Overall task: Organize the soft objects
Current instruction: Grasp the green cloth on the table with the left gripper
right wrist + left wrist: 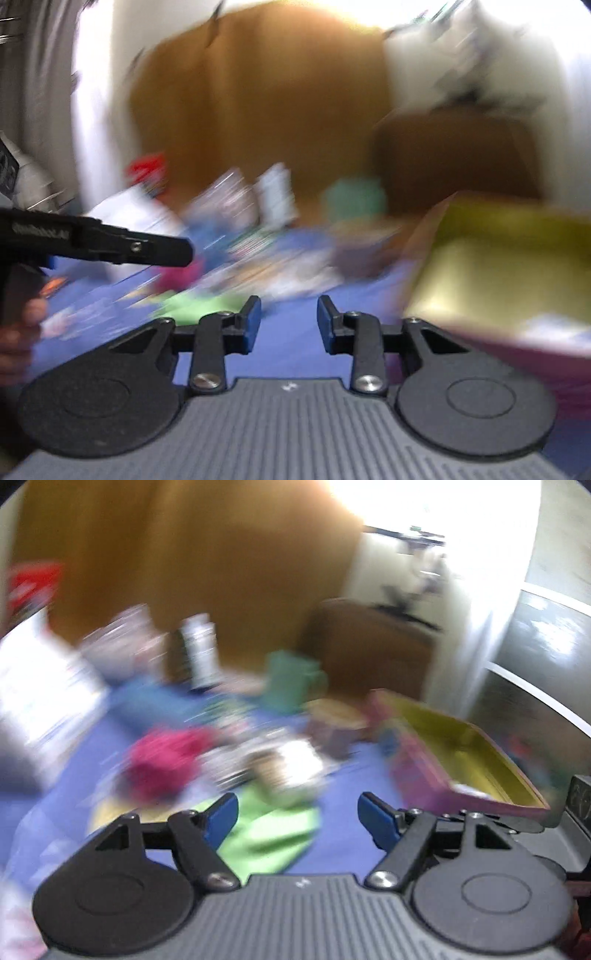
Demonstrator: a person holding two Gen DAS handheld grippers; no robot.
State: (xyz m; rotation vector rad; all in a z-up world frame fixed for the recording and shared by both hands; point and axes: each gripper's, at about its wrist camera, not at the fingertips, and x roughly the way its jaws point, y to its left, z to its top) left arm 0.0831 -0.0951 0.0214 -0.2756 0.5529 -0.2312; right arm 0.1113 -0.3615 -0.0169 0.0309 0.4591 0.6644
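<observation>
Both views are motion-blurred. A pile of soft things lies on a blue bed sheet (332, 849): a magenta cloth (162, 760), a green cloth (269, 834), a white and brown item (291, 768). My left gripper (297, 818) is open and empty, just short of the green cloth. A box with a yellow inside and pink walls (461, 760) stands to the right. My right gripper (289, 323) is open and empty over the sheet (291, 350), with the box (509, 266) on its right and the green cloth (195, 306) on its left.
A teal container (291, 679), a white bottle (201, 650) and several blurred packets stand at the back before a brown headboard (184, 554). A brown cabinet (373, 646) is at the right. The left gripper's body (99, 243) juts in from the left of the right wrist view.
</observation>
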